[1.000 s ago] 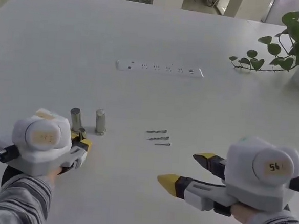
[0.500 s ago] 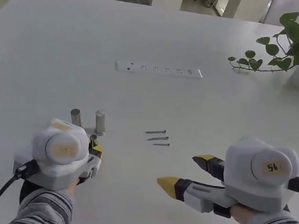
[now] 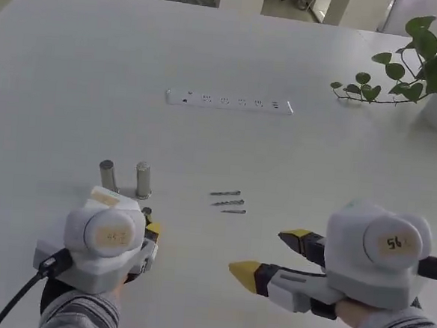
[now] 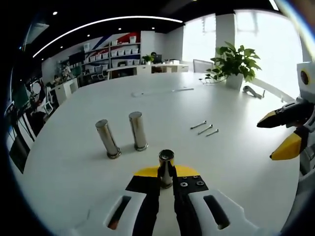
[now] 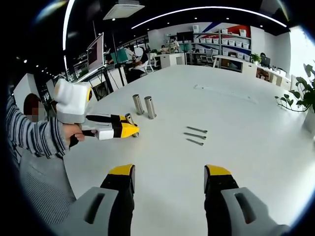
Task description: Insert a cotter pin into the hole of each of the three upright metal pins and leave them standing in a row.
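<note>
The left gripper (image 4: pixel 166 173) has its jaws clamped on the held pin (image 4: pixel 166 164), which stands upright. In the head view, the two pins (image 3: pixel 125 178) stand on the table (image 3: pixel 316 163) at about 11 o'clock from it. The right gripper (image 3: pixel 270 250) has its jaws wide apart and holds nothing. Three cotter pins (image 3: pixel 228 201) lie side by side on the table between the grippers, at about 10:30 from the right jaws and 2 o'clock from the held pin. Each lies with its long axis near 9-to-3. In the right gripper view they lie just past 12 o'clock, across the gap between the jaws. The free right gripper looks best placed to reach them, though it probably needs a wrist turn. I cannot tell which way the held pin's hole faces.
</note>
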### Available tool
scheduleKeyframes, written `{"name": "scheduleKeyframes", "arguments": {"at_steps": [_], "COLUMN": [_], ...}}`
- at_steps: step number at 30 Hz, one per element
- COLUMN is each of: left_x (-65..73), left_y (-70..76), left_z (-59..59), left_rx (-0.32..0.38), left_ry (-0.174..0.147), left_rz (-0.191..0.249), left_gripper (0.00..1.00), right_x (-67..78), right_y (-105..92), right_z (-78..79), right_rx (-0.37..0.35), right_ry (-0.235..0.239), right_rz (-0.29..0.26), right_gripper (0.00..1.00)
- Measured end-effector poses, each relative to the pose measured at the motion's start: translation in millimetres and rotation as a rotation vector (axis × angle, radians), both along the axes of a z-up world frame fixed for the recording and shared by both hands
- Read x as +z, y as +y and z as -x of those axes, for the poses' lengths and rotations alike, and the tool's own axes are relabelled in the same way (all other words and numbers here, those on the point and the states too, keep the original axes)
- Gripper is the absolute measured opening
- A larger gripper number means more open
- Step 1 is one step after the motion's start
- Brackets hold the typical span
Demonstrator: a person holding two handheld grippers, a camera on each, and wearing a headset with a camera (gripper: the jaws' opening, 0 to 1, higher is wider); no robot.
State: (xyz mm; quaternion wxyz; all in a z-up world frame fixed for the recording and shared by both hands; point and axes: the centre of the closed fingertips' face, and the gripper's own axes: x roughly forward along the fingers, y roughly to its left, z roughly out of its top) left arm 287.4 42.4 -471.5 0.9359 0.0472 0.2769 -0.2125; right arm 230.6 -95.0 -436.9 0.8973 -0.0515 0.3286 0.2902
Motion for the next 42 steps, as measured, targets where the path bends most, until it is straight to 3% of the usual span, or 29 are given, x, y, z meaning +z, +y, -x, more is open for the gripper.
{"name": "scheduleKeyframes", "arguments": {"at_steps": [15,20,22,28,34,37,42], "left_x": [-0.9,-8.8,-8.4,-5.1,6.1,8.8,18.9], "left_y": [-3.0,-1.3,-0.8,-0.4,1.4,3.6,9.3], "left_z": [2.0,4.4,5.1,9.4,14.7,18.8,23.2], "left_rx": [-0.007,-0.003,-0.009,-0.053,-0.106,-0.124,-0.15], "left_ry": [-0.036,0.011,0.006,0.005,-0.008,0.02,0.012], "left_rz": [-0.024,-0.001,0.002,-0.005,0.001,0.028,0.044], "left_gripper": [0.06,0.08,0.09,0.22,0.37,0.49,0.62], "right_x": [-5.0,-4.9,-4.6,-5.1,-6.0,-10.8,-16.5], "right_y": [-7.6,-13.4,-15.0,-17.4,-15.8,-14.7,-6.6], "right_z": [-13.2,-21.6,-25.5,-38.2,-54.8,-61.3,-67.8], "right_rx": [0.04,0.078,0.099,0.178,0.26,0.329,0.408], "right_ry": [0.023,0.041,0.052,0.101,0.113,0.131,0.149], "right_rz": [0.04,0.079,0.095,0.15,0.21,0.269,0.309], "right_gripper": [0.49,0.47,0.47,0.44,0.39,0.37,0.33]}}
